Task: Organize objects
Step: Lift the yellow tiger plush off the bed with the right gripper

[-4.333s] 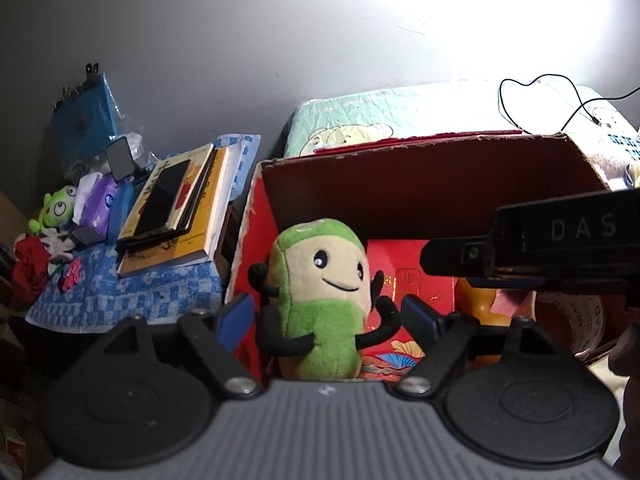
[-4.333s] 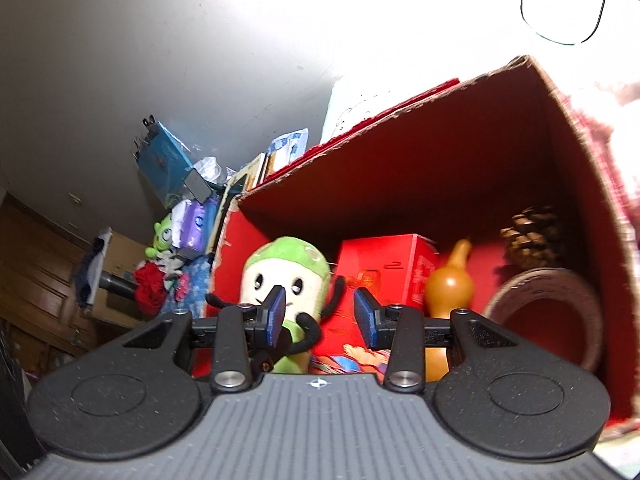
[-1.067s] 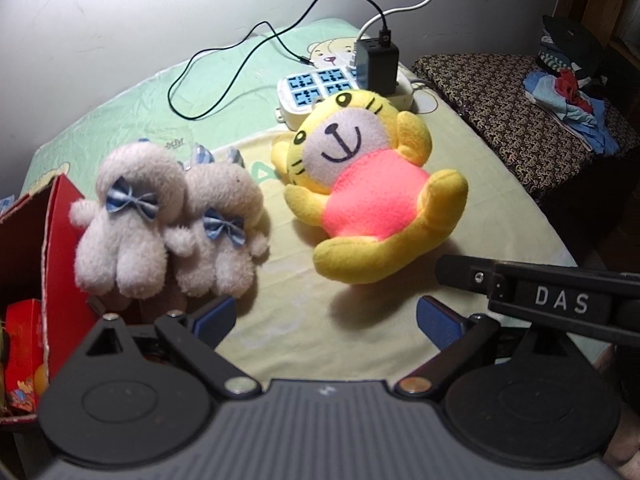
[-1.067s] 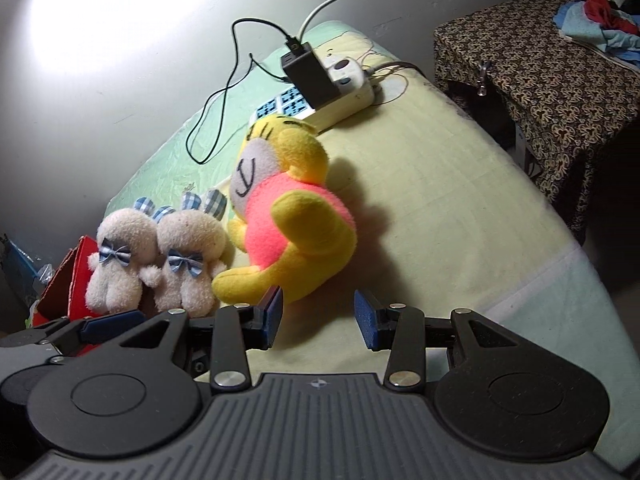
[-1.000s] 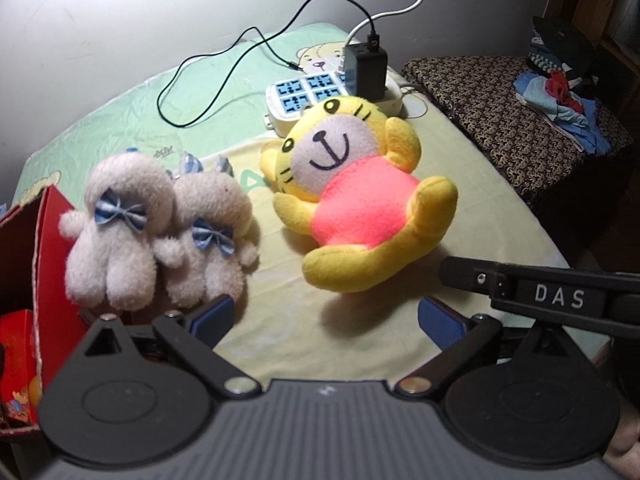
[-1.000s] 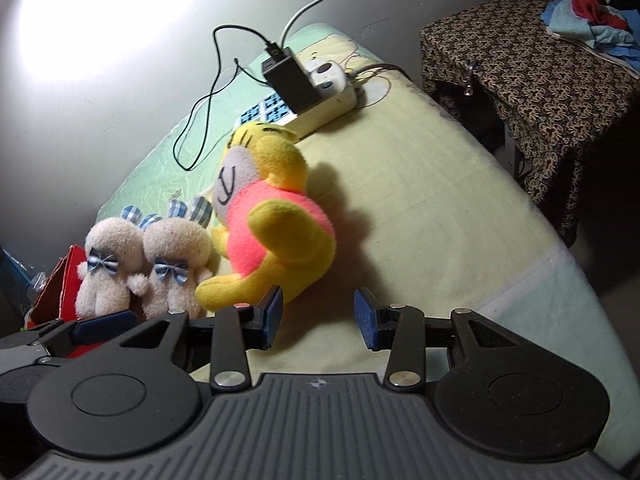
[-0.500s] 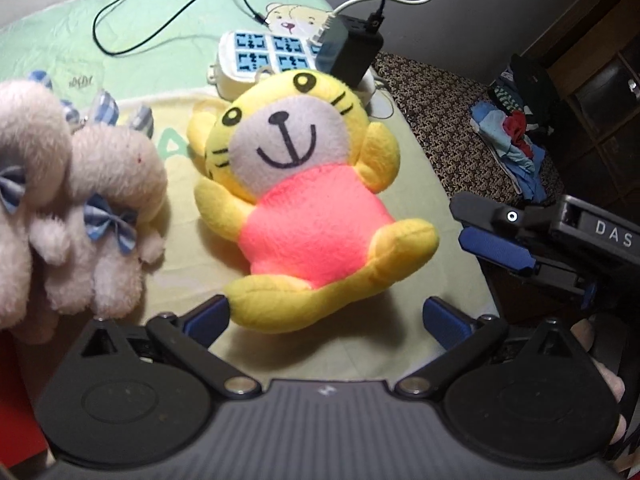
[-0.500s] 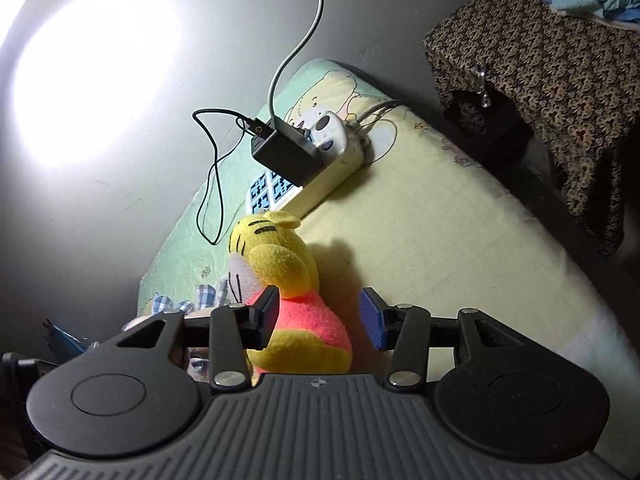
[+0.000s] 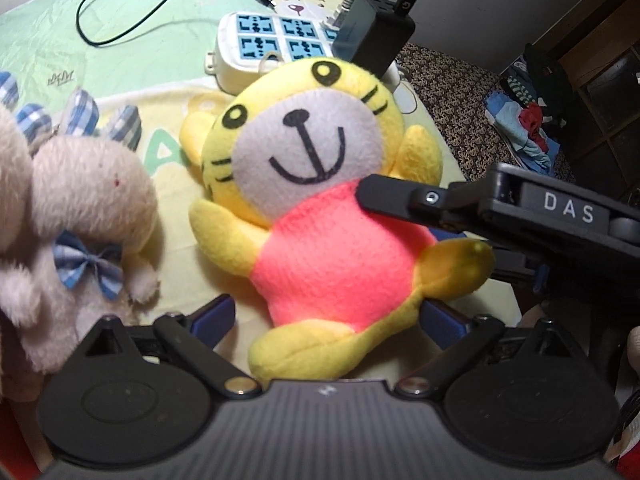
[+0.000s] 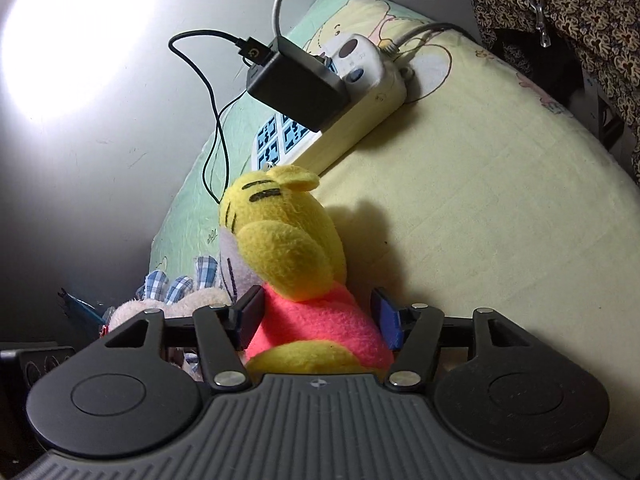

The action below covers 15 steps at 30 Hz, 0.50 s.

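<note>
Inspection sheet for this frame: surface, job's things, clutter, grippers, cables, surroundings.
Surface: bed sheet, yellow and green with a bear print.
Job's things: yellow tiger plush lying face up; pale bunny plush beside it.
Clutter: power strip with black adapter plugged in.
Grippers: left gripper open around the tiger's legs; right gripper opening, tiger's pink body between its jaws.
Cables: black cable across the sheet; white cable.
Surroundings: patterned cloth, grey wall.

White capitals "DAS" read on a dark label plate of the right tool (image 9: 416, 216), seen in the left wrist view. A small grey logo on the green bedsheet (image 9: 60, 20) is illegible. No other text readable.
</note>
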### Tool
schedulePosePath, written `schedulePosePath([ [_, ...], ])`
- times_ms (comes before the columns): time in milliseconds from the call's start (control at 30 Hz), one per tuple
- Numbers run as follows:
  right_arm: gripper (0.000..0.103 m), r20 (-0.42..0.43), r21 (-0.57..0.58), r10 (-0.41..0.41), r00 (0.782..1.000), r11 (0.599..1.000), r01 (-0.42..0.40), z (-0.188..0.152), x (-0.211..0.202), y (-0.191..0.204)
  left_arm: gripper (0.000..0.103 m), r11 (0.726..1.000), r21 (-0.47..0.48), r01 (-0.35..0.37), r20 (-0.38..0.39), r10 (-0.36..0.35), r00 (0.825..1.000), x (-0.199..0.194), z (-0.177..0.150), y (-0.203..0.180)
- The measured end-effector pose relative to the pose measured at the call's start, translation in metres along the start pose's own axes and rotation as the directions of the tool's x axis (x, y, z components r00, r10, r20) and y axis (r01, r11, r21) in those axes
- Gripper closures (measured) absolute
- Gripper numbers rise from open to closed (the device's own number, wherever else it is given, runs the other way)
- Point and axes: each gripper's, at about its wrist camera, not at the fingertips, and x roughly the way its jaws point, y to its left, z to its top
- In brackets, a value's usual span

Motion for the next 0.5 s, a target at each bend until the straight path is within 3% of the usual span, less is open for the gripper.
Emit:
schedulePosePath([
  [67, 0.039, -0.011, 0.044, 0.026, 1.0, 0.999, -0.026, 0.0, 0.004, -0.007, 0.004, 1.0, -0.012, 0.013, -0.006, -0.013, 1.0, 0.003, 0.002, 0.003],
  [267, 0.054, -0.011, 0.114, 0.086, 0.996, 0.99, -0.084, -0.005, -0.008, -0.015, 0.012, 0.998, -0.008, 0.063, -0.022, -0.063, 0.998, 0.008, 0.003, 0.001],
  [500, 0.056, 0.014, 0.115, 0.073, 0.997, 0.991, -0.074, -0.025, -0.037, -0.014, 0.017, 0.994, 0.065, 0.085, -0.031, -0.083, 0.996, -0.004, -0.012, -0.021],
])
